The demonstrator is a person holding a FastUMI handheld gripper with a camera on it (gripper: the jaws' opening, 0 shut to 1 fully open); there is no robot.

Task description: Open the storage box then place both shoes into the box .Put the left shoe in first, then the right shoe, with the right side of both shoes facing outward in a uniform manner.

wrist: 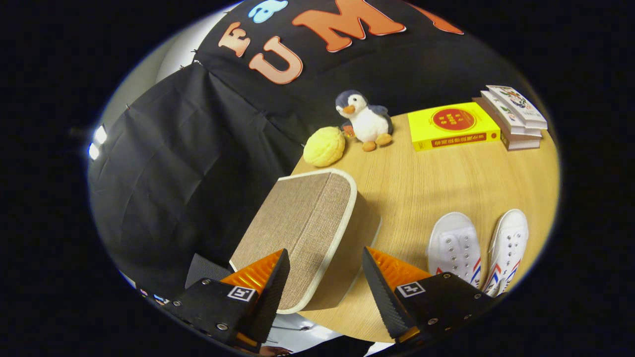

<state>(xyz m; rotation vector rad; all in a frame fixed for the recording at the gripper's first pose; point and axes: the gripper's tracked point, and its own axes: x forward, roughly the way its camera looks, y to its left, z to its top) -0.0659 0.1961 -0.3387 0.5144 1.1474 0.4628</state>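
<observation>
A tan woven storage box (302, 228) with a pale trim stands on the wooden table (426, 183), its lid down. My gripper (325, 260) is open, with the near edge of the box lid between the two fingers; neither finger presses on it. Two white canvas shoes lie side by side to the right of the box, toes pointing away: one (454, 248) just beyond the right finger (382, 282), the other (508, 250) further right. Their heels are hidden behind the gripper body.
Beyond the box sit a yellow round plush (324, 146) and a penguin toy (364, 120). A yellow book (452, 126) and a stack of books (513, 116) lie at the far right. The table edge runs along the box's left side.
</observation>
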